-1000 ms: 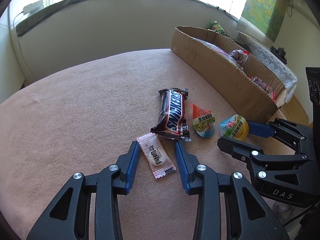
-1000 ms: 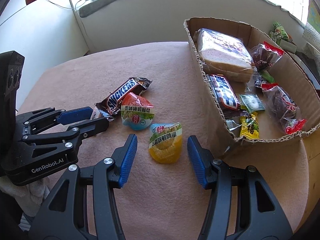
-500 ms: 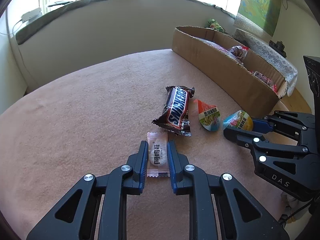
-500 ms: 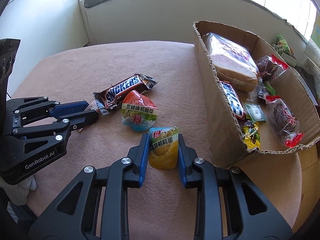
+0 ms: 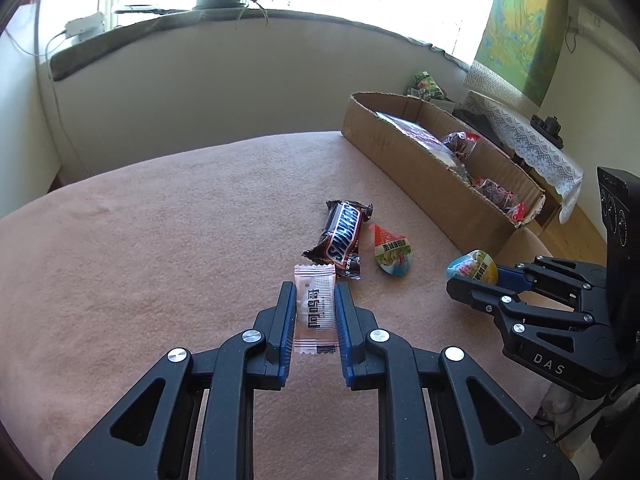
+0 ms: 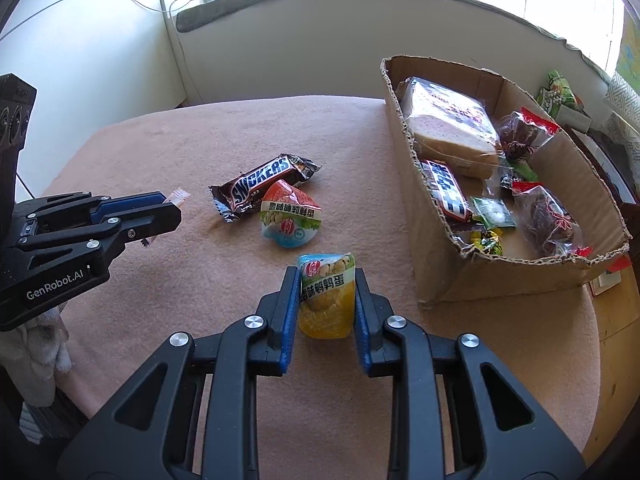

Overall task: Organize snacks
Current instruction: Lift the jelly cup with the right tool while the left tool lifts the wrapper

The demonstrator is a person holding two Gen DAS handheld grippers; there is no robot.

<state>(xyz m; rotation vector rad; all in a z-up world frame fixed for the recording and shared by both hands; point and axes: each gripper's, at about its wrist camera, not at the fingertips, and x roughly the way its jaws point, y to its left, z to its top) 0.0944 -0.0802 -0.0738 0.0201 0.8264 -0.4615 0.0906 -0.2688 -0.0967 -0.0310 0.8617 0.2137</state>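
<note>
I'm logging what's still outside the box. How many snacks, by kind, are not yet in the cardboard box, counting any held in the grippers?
Snickers bar: 1, lying on the pink cloth
Quail egg packs: 2, the red-topped one on the cloth, the yellow one in the right gripper
Pink wrapped candy: 1, in the left gripper
Total: 4

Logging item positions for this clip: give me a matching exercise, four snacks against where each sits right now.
Things:
1. pink candy wrapper
2. yellow quail egg pack
3. loose Snickers bar
4. bagged bread

Places:
A. inside the cardboard box
B. clamped in the right tongs
C. lying on the pink cloth, ungripped
D. clamped in the left tongs

Pairs: 1-D, 2-B, 3-C, 4-A
</note>
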